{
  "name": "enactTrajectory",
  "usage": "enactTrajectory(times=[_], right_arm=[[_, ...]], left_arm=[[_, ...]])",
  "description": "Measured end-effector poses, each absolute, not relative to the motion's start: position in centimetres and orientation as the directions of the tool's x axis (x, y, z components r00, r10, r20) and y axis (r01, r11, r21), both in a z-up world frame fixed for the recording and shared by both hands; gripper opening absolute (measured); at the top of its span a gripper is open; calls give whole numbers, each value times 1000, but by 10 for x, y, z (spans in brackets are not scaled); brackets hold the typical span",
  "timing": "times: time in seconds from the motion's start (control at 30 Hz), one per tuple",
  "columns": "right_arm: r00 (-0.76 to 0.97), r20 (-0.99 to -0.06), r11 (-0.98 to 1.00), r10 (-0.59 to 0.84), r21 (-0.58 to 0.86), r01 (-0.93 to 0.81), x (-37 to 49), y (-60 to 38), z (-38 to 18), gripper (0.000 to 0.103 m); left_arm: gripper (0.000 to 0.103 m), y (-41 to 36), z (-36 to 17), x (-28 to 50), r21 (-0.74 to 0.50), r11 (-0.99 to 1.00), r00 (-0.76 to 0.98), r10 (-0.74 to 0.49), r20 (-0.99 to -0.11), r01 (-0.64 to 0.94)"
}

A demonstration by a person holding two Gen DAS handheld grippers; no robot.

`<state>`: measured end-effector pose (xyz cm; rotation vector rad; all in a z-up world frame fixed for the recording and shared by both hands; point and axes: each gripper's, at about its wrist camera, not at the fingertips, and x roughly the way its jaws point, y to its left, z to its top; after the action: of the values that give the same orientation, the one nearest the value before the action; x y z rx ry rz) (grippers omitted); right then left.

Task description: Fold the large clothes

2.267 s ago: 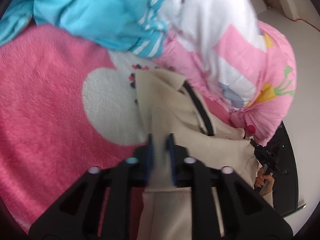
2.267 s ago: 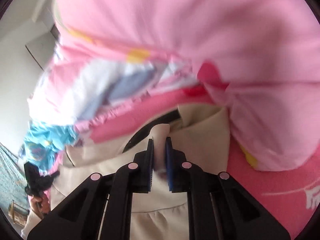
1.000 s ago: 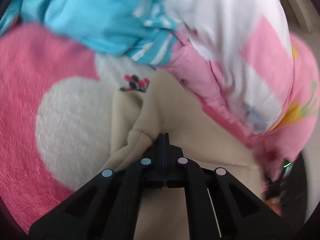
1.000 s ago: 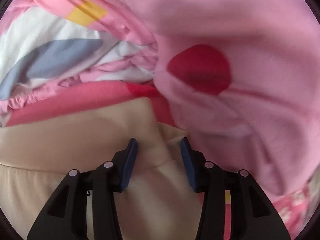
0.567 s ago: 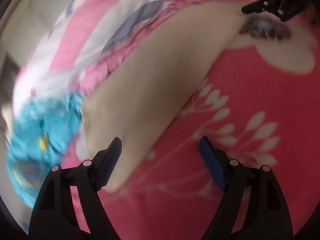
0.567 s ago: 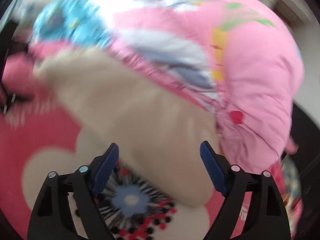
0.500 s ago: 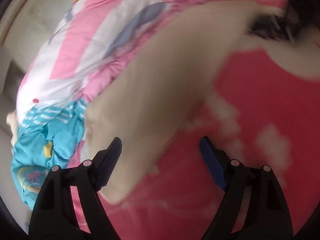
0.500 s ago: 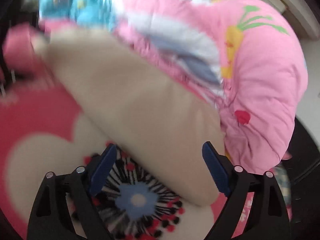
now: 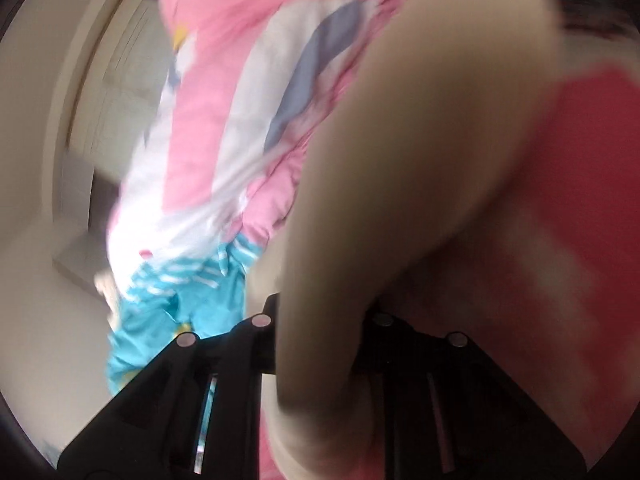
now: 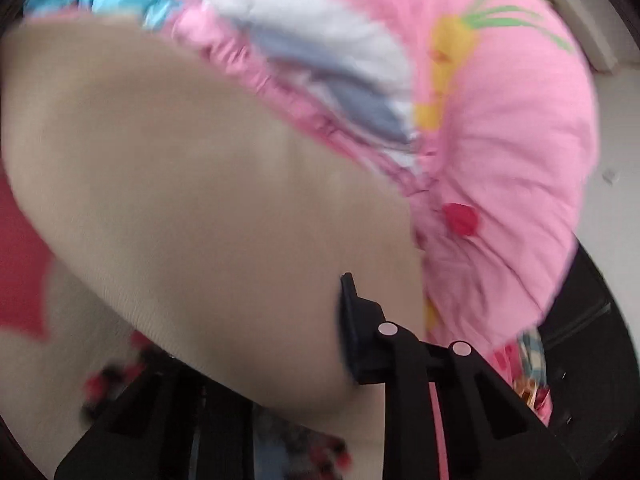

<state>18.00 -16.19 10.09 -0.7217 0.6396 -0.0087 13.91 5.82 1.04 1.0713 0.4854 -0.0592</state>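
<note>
Both grippers are closing on the beige garment [image 9: 420, 168]: the left gripper [image 9: 320, 320] at one end, the right gripper [image 10: 304, 320] at the other. A shallow bite could slip. The garment lies on a pink blanket [image 9: 592, 128] beside a quilt [image 10: 500, 128]; pale wall [image 9: 36, 240] behind.

right gripper [image 10: 320, 320]: jaws closing on near edge of beige garment [image 10: 192, 184] | pink quilt [image 10: 500, 120] right, far | red blanket [image 10: 20, 256] left
</note>
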Motion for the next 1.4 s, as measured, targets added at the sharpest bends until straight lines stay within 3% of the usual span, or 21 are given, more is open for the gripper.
enactTrajectory(times=[0.23,0.3,0.33,0.4,0.5,0.57,0.6,0.7,0.77,0.83,0.87,0.9,0.93,0.97,1.0,1.03,1.07,1.13,1.2,1.33,1.4], right_arm=[[789,-614,737,-25,-544,-401,-33,-167,138,22],[701,-712,750,-29,-480,-456,-86,-168,116,28],[634,-772,776,-32,-419,-471,-99,-172,103,31],[619,-784,741,-50,-445,-503,-115,-175,94,40],[583,-808,718,-80,-453,-529,-130,-196,108,63],[531,-839,760,-122,-423,-493,-139,-233,120,63],[503,-848,796,-166,-416,-440,-141,-253,126,63],[489,-868,911,-91,-271,-312,-135,-279,159,63],[603,-789,940,115,-110,-323,-120,-264,187,63],[663,-683,919,307,32,-393,-90,-226,194,63],[640,-654,889,403,114,-444,-77,-209,189,58],[595,-623,841,507,207,-499,-61,-193,180,48],[505,-591,758,629,326,-565,-39,-173,161,44],[438,-600,721,669,381,-579,-26,-162,144,37],[408,-668,752,622,365,-550,-13,-152,120,17],[410,-717,789,564,321,-523,-5,-152,98,17],[372,-666,743,646,436,-508,1,-169,85,2],[377,-643,745,667,557,-368,6,-209,82,0],[401,-651,764,645,553,-332,-6,-229,82,0],[532,-710,887,461,375,-269,-49,-240,105,3],[528,-657,842,538,386,-378,-71,-220,122,6]], left_arm=[[23,94,54,-69,700,522,809,30,-587,488],[55,104,55,-111,643,560,757,41,-652,523],[61,111,49,-122,644,574,744,89,-662,505],[62,128,39,-143,620,624,692,170,-702,476],[61,155,62,-171,483,754,613,137,-778,445],[61,168,87,-180,333,864,577,62,-814,377],[61,172,105,-178,180,926,570,-44,-820,331],[61,162,130,-152,-146,952,626,-287,-725,268],[61,141,128,-117,-329,903,672,-426,-605,276],[40,120,101,-81,-468,831,664,-535,-522,301],[17,112,90,-71,-489,821,653,-547,-524,294],[11,100,63,-50,-520,815,615,-551,-564,254],[11,97,43,-43,-541,812,601,-549,-581,219],[3,100,25,-39,-543,819,609,-528,-592,182],[3,106,18,-48,-589,788,601,-561,-570,176],[3,121,12,-47,-641,757,593,-577,-561,130],[3,137,9,-50,-661,744,602,-573,-557,97],[3,152,8,-57,-669,740,601,-568,-562,73],[3,156,15,-63,-633,773,610,-520,-597,39],[3,130,48,-89,-408,912,701,-266,-662,-39],[16,103,65,-107,-336,940,735,-262,-625,49]])
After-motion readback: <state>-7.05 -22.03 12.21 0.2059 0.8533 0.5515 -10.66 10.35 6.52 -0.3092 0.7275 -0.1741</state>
